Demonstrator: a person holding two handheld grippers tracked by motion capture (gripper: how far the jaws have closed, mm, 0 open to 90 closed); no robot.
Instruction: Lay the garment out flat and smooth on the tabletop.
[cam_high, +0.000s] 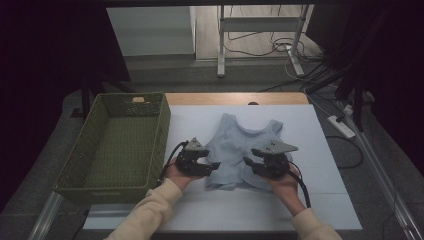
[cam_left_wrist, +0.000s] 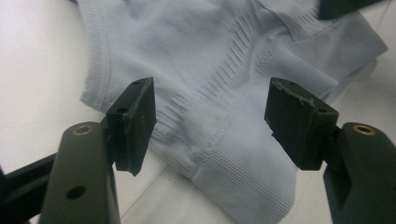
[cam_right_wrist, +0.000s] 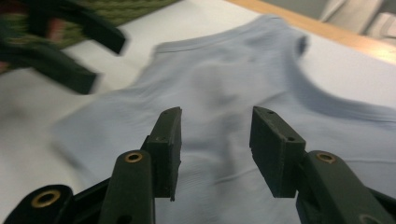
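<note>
A pale blue sleeveless top (cam_high: 243, 142) lies flat on the white table cover (cam_high: 320, 165), straps toward the far side, its lower part doubled over in folds. My left gripper (cam_high: 214, 167) hovers at the top's lower left edge with its jaws open. In the left gripper view the ribbed hem (cam_left_wrist: 243, 177) lies beneath the open left gripper (cam_left_wrist: 210, 122), and nothing is pinched. My right gripper (cam_high: 248, 162) is over the lower right part of the top, also open. The fabric (cam_right_wrist: 224, 84) spreads beyond the right gripper (cam_right_wrist: 215, 144), with the left gripper's jaws (cam_right_wrist: 79, 74) blurred at upper left.
A green woven basket (cam_high: 162, 131) with nothing in it stands just left of the cover, close to the left hand. A wooden table edge (cam_high: 235, 98) runs along the far side. Beyond it are table legs, cables and a power strip (cam_high: 341, 126) on the floor.
</note>
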